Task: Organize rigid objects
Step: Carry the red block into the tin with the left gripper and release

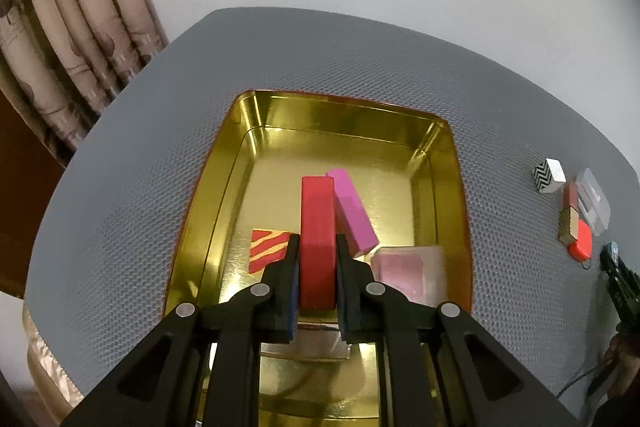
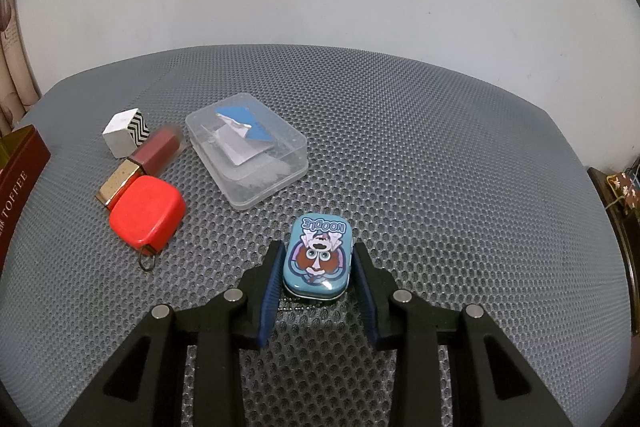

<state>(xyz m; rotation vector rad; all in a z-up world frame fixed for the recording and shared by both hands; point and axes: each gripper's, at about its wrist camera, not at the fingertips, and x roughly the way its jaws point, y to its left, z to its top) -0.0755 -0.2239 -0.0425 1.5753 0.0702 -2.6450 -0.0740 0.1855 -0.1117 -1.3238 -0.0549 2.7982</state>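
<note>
My left gripper [image 1: 317,247] is shut on a red block [image 1: 317,227] and holds it over the gold tin tray [image 1: 440,163]. In the tray lie a magenta block [image 1: 352,211], a red-and-yellow striped tile [image 1: 267,243] and a pink translucent box [image 1: 408,273]. My right gripper [image 2: 318,259] has its pads on both sides of a small blue "Noodle" tin [image 2: 318,255] resting on the grey mat [image 2: 440,155]; whether the pads press on it I cannot tell. The right gripper also shows at the right edge of the left wrist view [image 1: 616,267].
Left of the right gripper lie a red rounded case [image 2: 146,215], a dark red lipstick [image 2: 148,163], a zigzag-patterned cube [image 2: 126,131] and a clear plastic box [image 2: 246,153]. A maroon toffee tin wall [image 2: 18,175] stands at the far left. A curtain [image 1: 68,27] hangs behind.
</note>
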